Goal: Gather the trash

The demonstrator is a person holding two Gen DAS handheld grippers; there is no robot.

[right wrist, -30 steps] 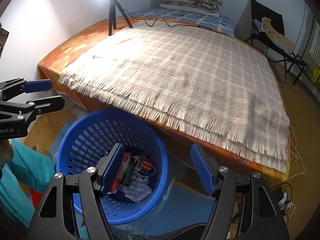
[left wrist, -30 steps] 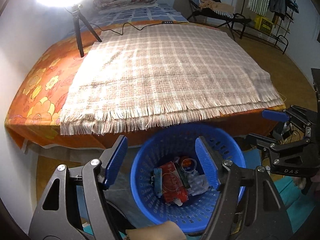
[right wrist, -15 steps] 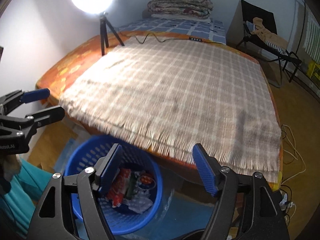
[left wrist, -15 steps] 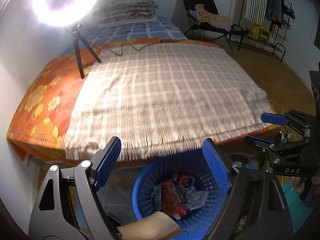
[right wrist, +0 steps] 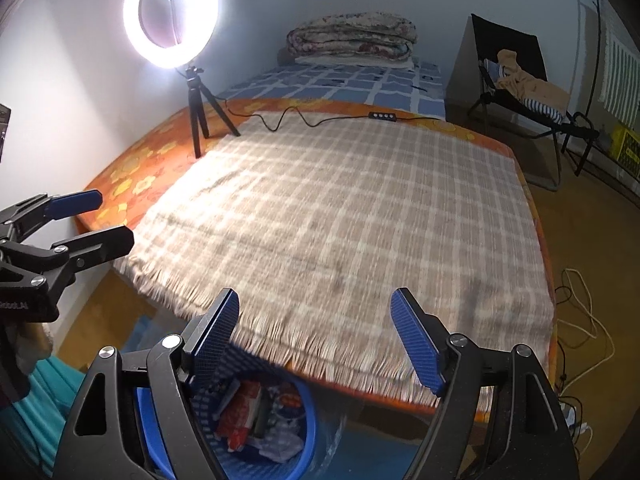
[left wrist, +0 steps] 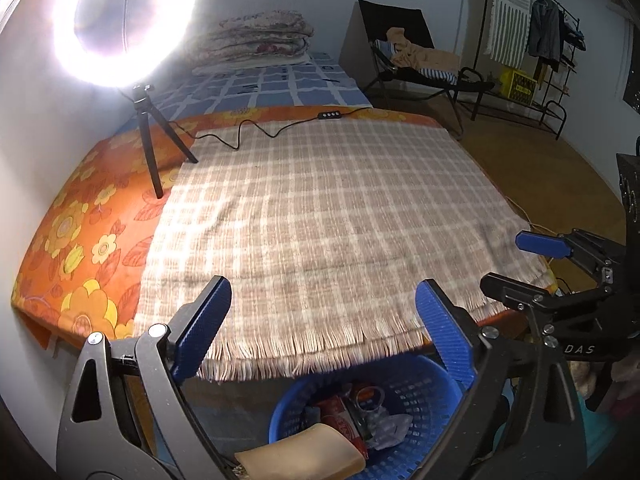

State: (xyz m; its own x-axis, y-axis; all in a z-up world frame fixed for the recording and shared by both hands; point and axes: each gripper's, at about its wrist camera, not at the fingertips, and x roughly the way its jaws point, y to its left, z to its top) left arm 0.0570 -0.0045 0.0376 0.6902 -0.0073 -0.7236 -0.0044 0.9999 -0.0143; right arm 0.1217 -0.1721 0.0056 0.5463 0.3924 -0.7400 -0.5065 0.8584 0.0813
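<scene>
A blue plastic basket (left wrist: 424, 396) stands on the floor at the foot of the bed, holding trash: a red wrapper (left wrist: 344, 420), a tape ring and crumpled white plastic. It also shows in the right wrist view (right wrist: 308, 412). My left gripper (left wrist: 320, 320) is open and empty, raised above the basket over the blanket's fringe. My right gripper (right wrist: 316, 332) is open and empty, likewise above the basket. Each gripper shows in the other's view, the right one (left wrist: 536, 264) and the left one (right wrist: 84, 220). The plaid blanket (left wrist: 320, 216) carries no trash that I can see.
A ring light on a tripod (left wrist: 148, 136) stands on the orange floral bed (left wrist: 80, 240), its cable (left wrist: 280, 128) crossing the far blanket edge. Folded quilts (left wrist: 256, 40) lie at the head. A chair (left wrist: 416, 64) and clothes rack (left wrist: 540, 40) stand right. Cables (right wrist: 580, 320) lie on the floor.
Both grippers have lifted and tilted up from the basket toward the bed. The basket has slid to the bottom of both views. Jaws stay open.
</scene>
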